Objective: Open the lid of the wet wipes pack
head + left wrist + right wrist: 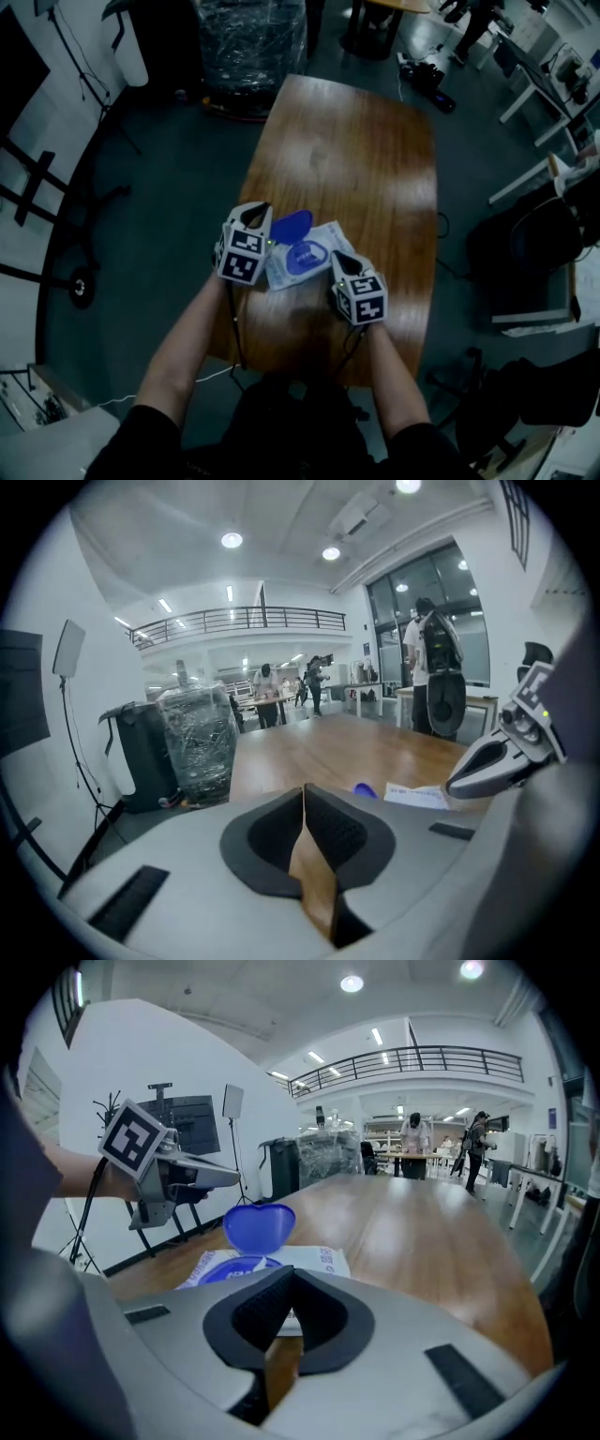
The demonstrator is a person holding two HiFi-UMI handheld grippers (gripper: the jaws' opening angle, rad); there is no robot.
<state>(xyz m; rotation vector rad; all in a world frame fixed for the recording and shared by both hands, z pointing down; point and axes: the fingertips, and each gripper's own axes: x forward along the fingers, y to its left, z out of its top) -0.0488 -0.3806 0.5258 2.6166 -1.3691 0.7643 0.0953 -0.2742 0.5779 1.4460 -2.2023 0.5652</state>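
Note:
The wet wipes pack [317,251] lies flat on the wooden table [356,150], white with a blue round opening. Its blue lid [292,225] stands flipped up at the pack's far left end. In the right gripper view the lid [260,1225] is upright above the pack [319,1260]. My left gripper [259,214] hovers just left of the lid, shut, with nothing between its pads [304,794]. My right gripper [343,259] is at the pack's near right corner, its jaws shut [291,1279] with the pack's edge showing just behind them.
The table's near edge [309,370] runs just under my forearms. A plastic-wrapped bin [251,42] stands beyond the table's far left end. Chairs and desks [534,244] crowd the right side. People stand far off in the room [433,667].

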